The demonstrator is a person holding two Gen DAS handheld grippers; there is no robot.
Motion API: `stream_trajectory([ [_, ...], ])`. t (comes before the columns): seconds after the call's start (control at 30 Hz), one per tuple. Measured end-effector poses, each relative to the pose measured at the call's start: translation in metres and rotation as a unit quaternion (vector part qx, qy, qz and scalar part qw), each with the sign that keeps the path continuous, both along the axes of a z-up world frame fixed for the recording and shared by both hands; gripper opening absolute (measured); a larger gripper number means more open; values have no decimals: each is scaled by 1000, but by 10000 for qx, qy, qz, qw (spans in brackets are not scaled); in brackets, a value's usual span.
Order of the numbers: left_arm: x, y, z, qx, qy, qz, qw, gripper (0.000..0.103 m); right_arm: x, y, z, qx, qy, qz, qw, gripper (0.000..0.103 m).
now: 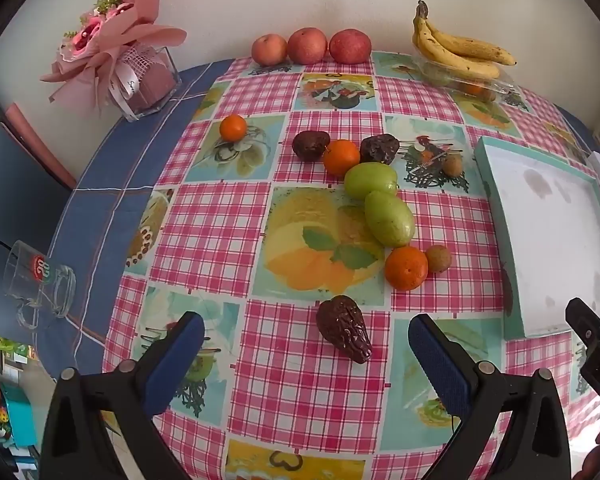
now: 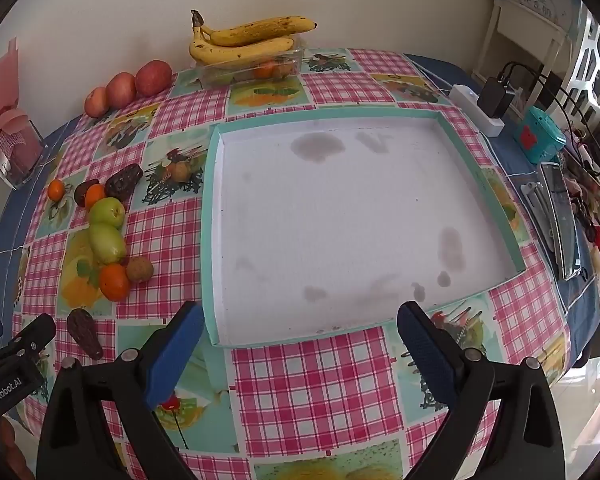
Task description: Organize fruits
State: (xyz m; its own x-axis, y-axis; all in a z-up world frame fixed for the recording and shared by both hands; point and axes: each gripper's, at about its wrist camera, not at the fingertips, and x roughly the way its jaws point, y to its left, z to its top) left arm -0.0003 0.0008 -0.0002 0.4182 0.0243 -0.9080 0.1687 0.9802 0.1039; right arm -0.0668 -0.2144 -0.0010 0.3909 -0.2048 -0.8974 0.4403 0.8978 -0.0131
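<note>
A dark wrinkled fruit (image 1: 344, 328) lies just ahead of my open left gripper (image 1: 302, 334), between its blue fingers. Beyond it sit an orange (image 1: 406, 268), a small brown fruit (image 1: 438, 259), two green fruits (image 1: 388, 218), another orange (image 1: 341, 157) and two more dark fruits (image 1: 310, 145). A lone orange (image 1: 233, 127) rests further left. My right gripper (image 2: 300, 324) is open and empty at the near edge of the shallow white tray with a teal rim (image 2: 216, 240). The same fruit cluster (image 2: 108, 240) lies left of the tray.
Three red apples (image 1: 308, 46) line the wall at the back. Bananas (image 2: 244, 40) rest on a clear box of fruit (image 2: 260, 70). A bouquet in a glass box (image 1: 112, 60), a glass mug (image 1: 40, 280), a power strip (image 2: 476, 108) and clutter (image 2: 560, 200) ring the table.
</note>
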Motion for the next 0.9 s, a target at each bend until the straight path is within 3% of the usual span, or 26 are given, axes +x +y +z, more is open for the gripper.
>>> stream_trajectory([
  [0.9, 2, 0, -1, 64, 22, -33, 10000, 103, 0, 0, -1, 86, -24, -30, 10000, 97],
])
